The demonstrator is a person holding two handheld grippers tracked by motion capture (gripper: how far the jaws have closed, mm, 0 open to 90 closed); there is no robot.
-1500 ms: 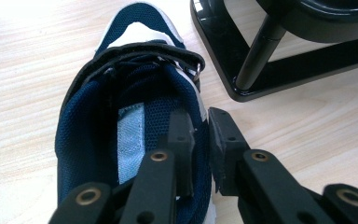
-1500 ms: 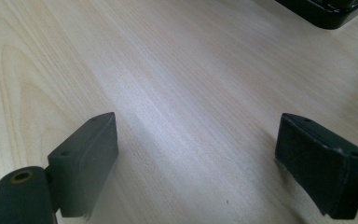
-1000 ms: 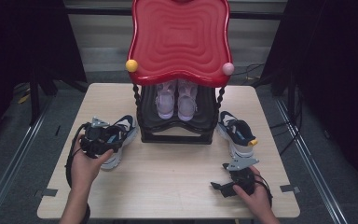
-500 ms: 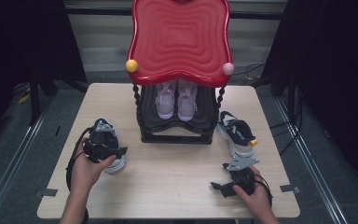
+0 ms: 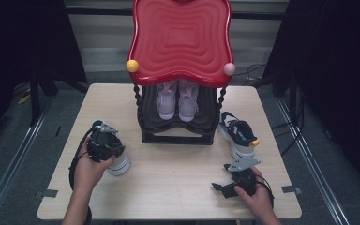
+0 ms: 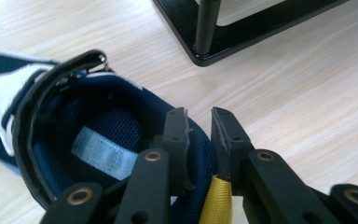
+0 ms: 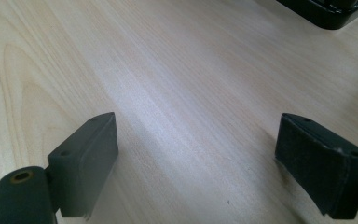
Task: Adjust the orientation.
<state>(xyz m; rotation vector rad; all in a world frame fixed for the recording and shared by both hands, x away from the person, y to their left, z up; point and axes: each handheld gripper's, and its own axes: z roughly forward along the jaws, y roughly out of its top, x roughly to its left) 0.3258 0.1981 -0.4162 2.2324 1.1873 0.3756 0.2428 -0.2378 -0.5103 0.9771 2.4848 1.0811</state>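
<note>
My left gripper (image 5: 104,140) is at the table's left, shut on the heel collar of a navy and white sneaker (image 5: 120,164). In the left gripper view the jaws have just been closing, and my left gripper (image 6: 199,122) pinches the padded heel rim of the sneaker (image 6: 98,135) above a yellow pull tab (image 6: 216,200). My right gripper (image 5: 220,188) rests low near the front right edge. In the right gripper view, my right gripper (image 7: 196,122) stands open over bare wood. A matching sneaker (image 5: 236,133) lies right of the rack.
A black shoe rack (image 5: 178,136) with a wavy red top (image 5: 182,37) stands at the back middle of the wooden table (image 5: 168,183). A pair of pale lilac shoes (image 5: 178,101) sits on its shelf. Yellow and pink balls mark the top's front corners.
The left hand shifted over the left sneaker's heel and the sneaker turned, so it now lies mostly under the gripper. The right hand and gripper stayed put.
</note>
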